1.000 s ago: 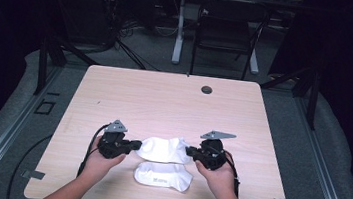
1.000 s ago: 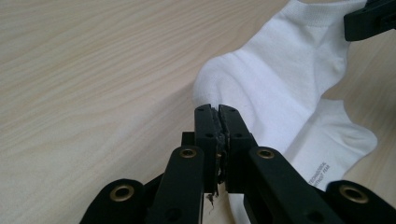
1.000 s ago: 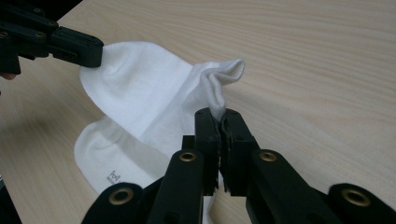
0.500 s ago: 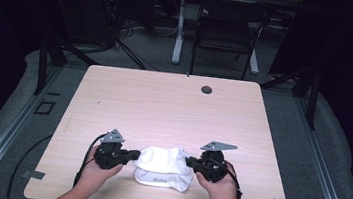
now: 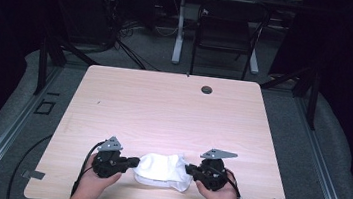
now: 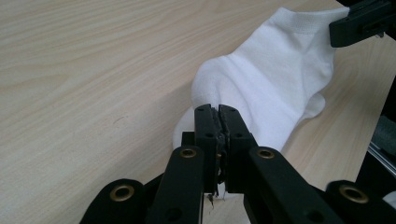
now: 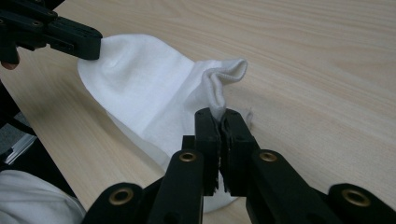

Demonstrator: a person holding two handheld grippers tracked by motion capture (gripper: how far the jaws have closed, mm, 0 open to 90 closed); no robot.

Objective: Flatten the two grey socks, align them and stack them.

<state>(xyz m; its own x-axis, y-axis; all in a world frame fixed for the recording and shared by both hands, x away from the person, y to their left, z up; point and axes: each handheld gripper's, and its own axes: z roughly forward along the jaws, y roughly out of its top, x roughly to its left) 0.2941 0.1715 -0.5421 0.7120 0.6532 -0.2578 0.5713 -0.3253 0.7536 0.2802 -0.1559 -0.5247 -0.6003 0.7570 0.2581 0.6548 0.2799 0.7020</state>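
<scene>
**Both ends of the sock pinched, low over the near edge**

Fingers first, from my left: the pads of my left gripper [image 6: 218,140] are pressed together on a thin fold of the white cotton ankle sock [image 6: 275,88], at its rounded toe end. In the left gripper view the two black jaws stand nearly flush, with only a sliver of fabric between them. In the high view that gripper [image 5: 132,162] sits just left of the sock [image 5: 164,169], my hand wrapped round its body.

Taking the sock as my landmark: it lies near the front edge of the pale wood-grain table [image 5: 173,114], stretched sideways between the two tools. It looks doubled, with a second white layer showing under the upper one along its near side. I cannot tell whether that is a second sock or a fold.

Right of the sock, my right gripper [image 7: 221,149] has its jaws clamped on the ribbed cuff, which bunches up into a small curl just above the pads. In the high view this gripper [image 5: 191,170] touches the sock's right end, its grey three-cornered plate tilted above it.

Well beyond the sock, near the table's far edge, sits a small dark round grommet [image 5: 207,89]. Behind that, off the table, stands a black chair [image 5: 224,39].
</scene>
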